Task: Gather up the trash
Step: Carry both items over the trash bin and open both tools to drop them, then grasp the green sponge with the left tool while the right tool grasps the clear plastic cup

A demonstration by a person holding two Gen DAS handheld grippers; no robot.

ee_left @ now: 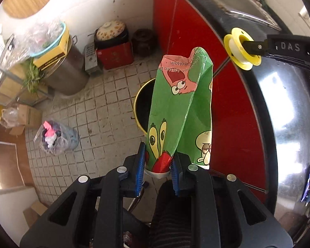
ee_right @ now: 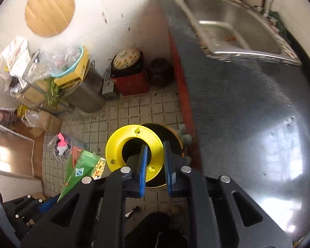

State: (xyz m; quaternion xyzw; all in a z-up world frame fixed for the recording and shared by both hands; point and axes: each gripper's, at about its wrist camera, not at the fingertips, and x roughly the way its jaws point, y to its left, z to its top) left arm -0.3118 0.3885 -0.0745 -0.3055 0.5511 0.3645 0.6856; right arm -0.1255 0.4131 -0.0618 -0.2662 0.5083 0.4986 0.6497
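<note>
My left gripper (ee_left: 159, 150) is shut on a crumpled green cartoon-printed carton (ee_left: 181, 107), which stands up between its blue pads. Below and behind the carton, a black bin with a yellow rim (ee_left: 141, 107) stands on the tiled floor. My right gripper (ee_right: 155, 145) is shut on a yellow spool (ee_right: 117, 146); one finger goes through its hole and the other sits outside the flange. The spool hangs over the bin (ee_right: 171, 132). In the left wrist view, the spool (ee_left: 236, 47) and right gripper (ee_left: 251, 45) are at upper right. The carton (ee_right: 82, 169) and left gripper (ee_right: 37, 204) show at lower left in the right wrist view.
A steel counter (ee_right: 248, 113) with a sink (ee_right: 227, 26) runs along the right over red cabinet fronts (ee_left: 196, 31). On the floor lie a knotted plastic bag of rubbish (ee_left: 55, 136), a big steel pot (ee_left: 66, 76), a red box (ee_left: 115, 55) and cardboard boxes by a cluttered shelf.
</note>
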